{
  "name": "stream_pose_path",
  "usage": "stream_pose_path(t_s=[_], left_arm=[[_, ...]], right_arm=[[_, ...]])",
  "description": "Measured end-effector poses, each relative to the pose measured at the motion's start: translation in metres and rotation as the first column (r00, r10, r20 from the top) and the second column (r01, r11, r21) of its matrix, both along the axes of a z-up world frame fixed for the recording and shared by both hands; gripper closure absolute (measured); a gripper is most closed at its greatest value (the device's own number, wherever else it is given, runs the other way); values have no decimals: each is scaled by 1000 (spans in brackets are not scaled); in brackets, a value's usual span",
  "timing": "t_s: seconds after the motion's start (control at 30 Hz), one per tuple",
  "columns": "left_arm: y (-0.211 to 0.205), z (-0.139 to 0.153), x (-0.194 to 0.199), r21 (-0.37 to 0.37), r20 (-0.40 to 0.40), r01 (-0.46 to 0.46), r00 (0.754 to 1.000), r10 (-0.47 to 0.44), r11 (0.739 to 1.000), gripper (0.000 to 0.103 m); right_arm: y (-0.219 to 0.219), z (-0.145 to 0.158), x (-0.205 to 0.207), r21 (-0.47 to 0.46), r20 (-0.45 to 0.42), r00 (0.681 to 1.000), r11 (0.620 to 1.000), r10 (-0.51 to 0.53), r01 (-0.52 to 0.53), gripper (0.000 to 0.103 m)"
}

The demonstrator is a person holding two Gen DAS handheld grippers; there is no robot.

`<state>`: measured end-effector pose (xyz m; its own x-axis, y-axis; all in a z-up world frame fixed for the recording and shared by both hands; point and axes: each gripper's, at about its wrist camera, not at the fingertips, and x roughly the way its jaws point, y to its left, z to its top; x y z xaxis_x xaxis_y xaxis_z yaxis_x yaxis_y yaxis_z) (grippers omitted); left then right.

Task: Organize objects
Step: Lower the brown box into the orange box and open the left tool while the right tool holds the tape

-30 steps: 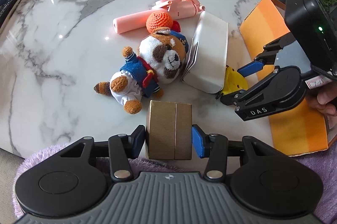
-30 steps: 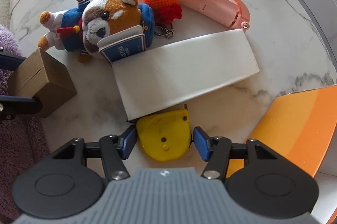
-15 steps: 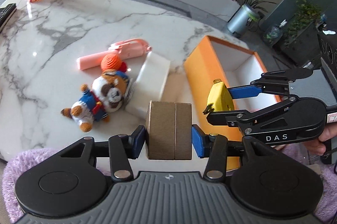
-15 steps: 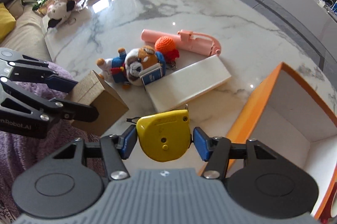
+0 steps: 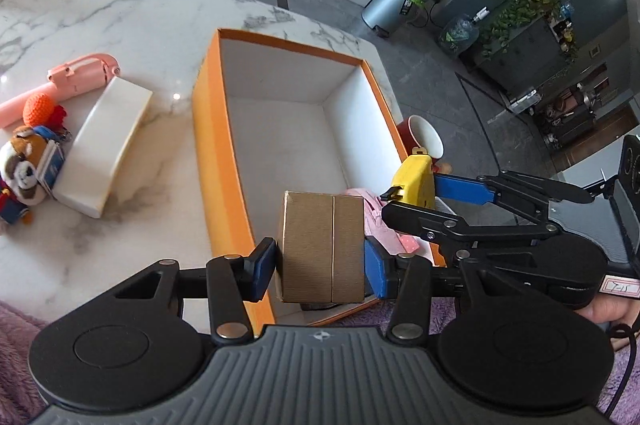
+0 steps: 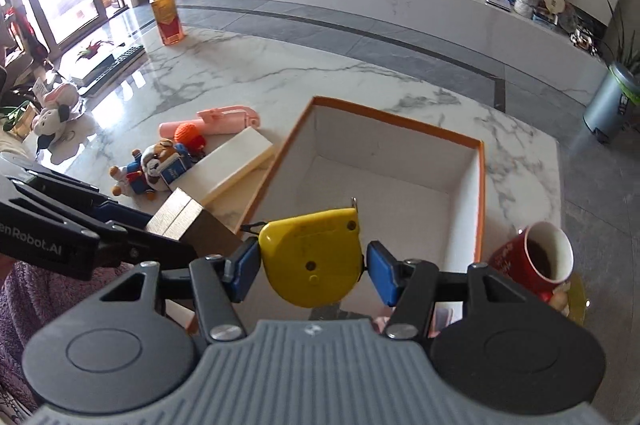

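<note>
My left gripper (image 5: 320, 263) is shut on a small brown cardboard box (image 5: 323, 247), held in the air over the near end of the open orange box (image 5: 208, 129). My right gripper (image 6: 312, 267) is shut on a yellow tape measure (image 6: 312, 257), also above the orange box (image 6: 478, 185) near its front edge. From the left wrist view the tape measure (image 5: 414, 179) hangs just right of the brown box. A pink item (image 5: 384, 225) lies inside the orange box at its near end, mostly hidden.
On the marble table (image 5: 140, 17) left of the orange box lie a white slab box (image 5: 102, 141), a plush dog (image 5: 24, 171), an orange crochet ball (image 5: 38, 109) and a pink handle-shaped item (image 5: 76, 77). A red mug (image 6: 534, 261) stands right of the orange box. A juice bottle (image 6: 166, 15) stands far back.
Both grippers rose off the table and swung right, carrying the brown box and the tape measure from beside the toys to above the orange box. Neither grip changed.
</note>
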<state>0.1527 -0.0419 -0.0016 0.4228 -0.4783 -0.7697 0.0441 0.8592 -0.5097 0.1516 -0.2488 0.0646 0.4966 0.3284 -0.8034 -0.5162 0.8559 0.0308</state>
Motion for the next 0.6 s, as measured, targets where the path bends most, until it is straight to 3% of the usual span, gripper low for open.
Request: stream_pose_path(t_s=[0.37, 0.6], left_arm=[[-46, -28, 11, 190, -98, 18, 995, 0, 982, 48], [-53, -28, 7, 294, -80, 47, 997, -24, 955, 49]], right_arm=[[-57, -32, -1, 115, -46, 997, 991, -59, 64, 43], [-58, -40, -2, 165, -52, 998, 985, -31, 39, 43]])
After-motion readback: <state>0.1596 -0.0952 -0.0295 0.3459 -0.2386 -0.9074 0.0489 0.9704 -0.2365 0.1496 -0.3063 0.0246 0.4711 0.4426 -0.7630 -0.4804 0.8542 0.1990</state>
